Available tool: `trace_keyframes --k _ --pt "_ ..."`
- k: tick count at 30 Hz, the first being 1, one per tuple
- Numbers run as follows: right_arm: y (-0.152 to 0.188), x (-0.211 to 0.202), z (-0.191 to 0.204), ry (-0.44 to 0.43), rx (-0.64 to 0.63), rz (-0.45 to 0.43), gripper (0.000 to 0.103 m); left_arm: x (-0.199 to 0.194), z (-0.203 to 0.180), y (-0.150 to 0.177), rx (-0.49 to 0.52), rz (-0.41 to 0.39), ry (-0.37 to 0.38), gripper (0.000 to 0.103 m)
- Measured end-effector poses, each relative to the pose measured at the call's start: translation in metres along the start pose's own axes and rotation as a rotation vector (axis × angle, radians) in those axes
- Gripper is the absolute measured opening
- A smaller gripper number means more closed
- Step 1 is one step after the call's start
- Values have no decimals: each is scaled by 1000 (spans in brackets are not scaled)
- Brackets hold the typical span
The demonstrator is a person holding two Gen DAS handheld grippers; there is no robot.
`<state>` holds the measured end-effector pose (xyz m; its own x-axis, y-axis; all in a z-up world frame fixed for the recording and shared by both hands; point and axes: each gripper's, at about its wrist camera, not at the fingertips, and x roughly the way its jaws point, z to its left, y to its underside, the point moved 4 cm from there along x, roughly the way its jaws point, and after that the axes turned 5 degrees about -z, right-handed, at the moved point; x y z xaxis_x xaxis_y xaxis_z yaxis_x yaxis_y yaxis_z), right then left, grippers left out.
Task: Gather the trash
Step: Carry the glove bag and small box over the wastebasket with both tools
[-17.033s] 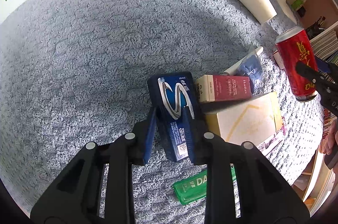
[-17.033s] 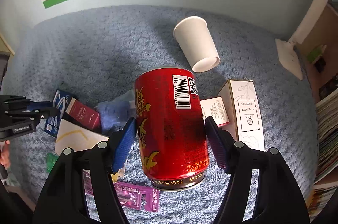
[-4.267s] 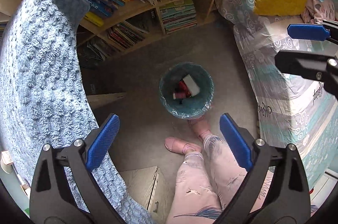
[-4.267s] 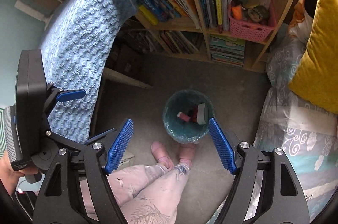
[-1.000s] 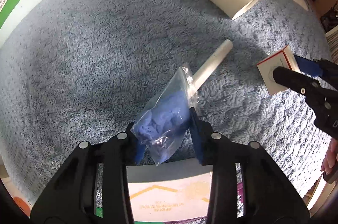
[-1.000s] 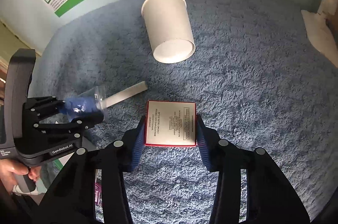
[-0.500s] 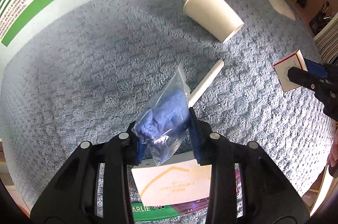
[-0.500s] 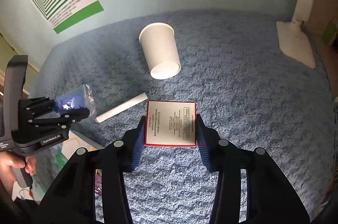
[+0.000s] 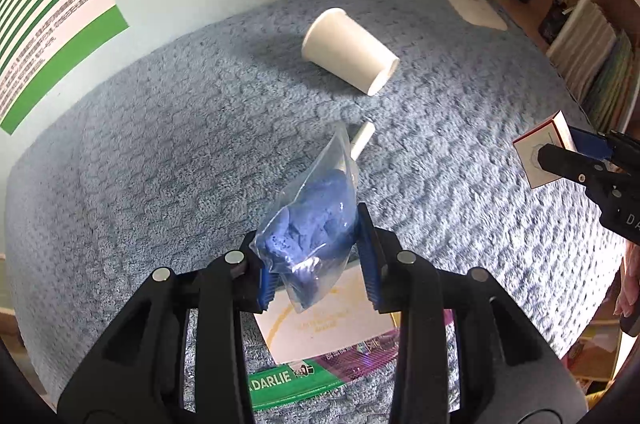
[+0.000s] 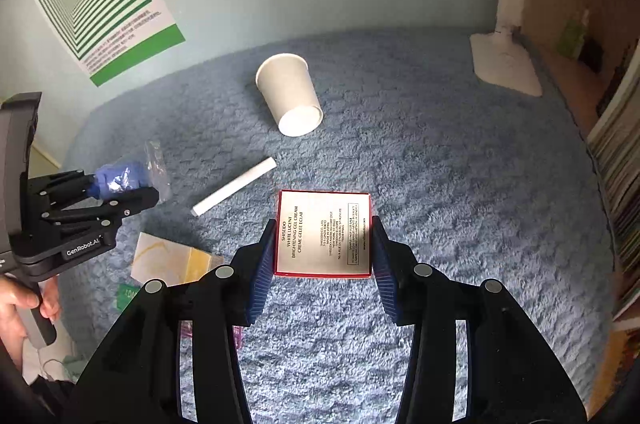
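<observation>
Lifted clear of the blanket (image 9: pixel 160 144) since a second ago — left gripper (image 9: pixel 318 256) clamped on the plastic bag (image 9: pixel 316 220), right gripper (image 10: pixel 324 256) clamped on the cream box (image 10: pixel 324 236). Carry step; next, over to a bin — none in sight. Paper cup (image 10: pixel 290 96) left beyond the jaws.

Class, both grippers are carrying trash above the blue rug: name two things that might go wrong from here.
1. The left gripper pinches only the crinkly clear plastic bag of blue material; the slick film may slip free.
2. The right gripper grips the red-edged white cardboard box by its near edges; it could tip out.
</observation>
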<state>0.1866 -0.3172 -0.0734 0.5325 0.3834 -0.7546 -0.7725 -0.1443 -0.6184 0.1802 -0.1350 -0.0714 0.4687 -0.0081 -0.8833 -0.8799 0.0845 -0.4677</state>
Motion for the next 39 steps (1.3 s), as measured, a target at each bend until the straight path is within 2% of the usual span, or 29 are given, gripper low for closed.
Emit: trace_keyframes --k 11,29,39 --pt "47 -46 2 95 91 -32 45 -23 -27 20 130 -38 66 31" --pt "105 -116 13 236 196 -111 45 -63 -62 48 279 -116 164 31" --pt "152 -141 26 302 282 -133 45 -74 -78 80 379 -116 215 31"
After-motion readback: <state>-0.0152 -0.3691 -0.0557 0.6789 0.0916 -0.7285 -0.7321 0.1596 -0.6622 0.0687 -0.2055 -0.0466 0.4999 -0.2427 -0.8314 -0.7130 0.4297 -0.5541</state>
